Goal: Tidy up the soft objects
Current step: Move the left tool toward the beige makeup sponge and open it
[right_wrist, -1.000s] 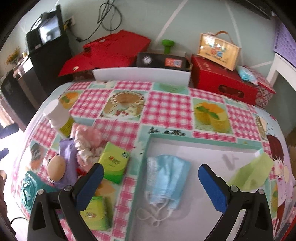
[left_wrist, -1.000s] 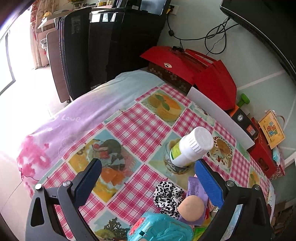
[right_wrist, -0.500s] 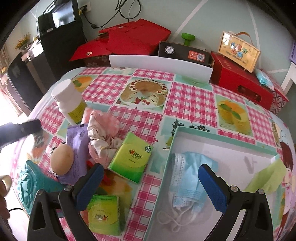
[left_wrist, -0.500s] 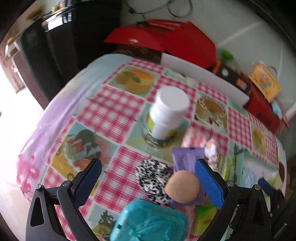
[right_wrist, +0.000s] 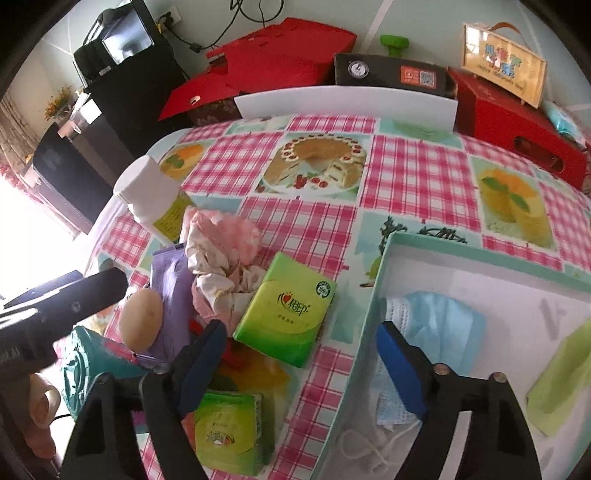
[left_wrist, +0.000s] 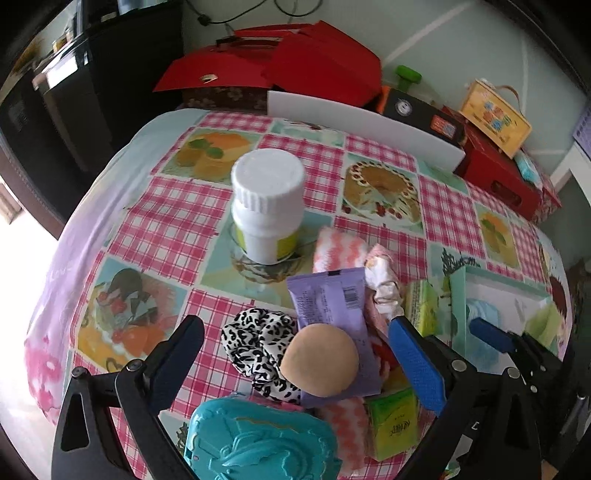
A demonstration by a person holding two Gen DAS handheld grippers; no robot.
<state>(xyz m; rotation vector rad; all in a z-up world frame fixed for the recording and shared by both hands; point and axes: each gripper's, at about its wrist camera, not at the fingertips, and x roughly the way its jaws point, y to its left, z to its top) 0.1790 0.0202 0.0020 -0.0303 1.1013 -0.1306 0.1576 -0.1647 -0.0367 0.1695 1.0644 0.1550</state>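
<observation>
Table with checked pink tablecloth [right_wrist: 410,177]. Resting directly on it: white bottle [left_wrist: 267,206], leopard-print scrunchie [left_wrist: 255,343], green tissue pack [right_wrist: 288,306], teal-rimmed box [right_wrist: 373,295], pink cloth [right_wrist: 225,240], upright

A pale green wall [right_wrist: 424,22] stood at the far side; dark cabinets [left_wrist: 110,74] lined the left, where bright daylight [right_wrist: 33,236] flooded in.

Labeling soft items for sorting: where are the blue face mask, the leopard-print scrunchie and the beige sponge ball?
blue face mask [right_wrist: 443,328], right wrist view, pleated middle.
leopard-print scrunchie [left_wrist: 255,336], left wrist view, top folds.
beige sponge ball [left_wrist: 319,360], left wrist view, rounded top.
</observation>
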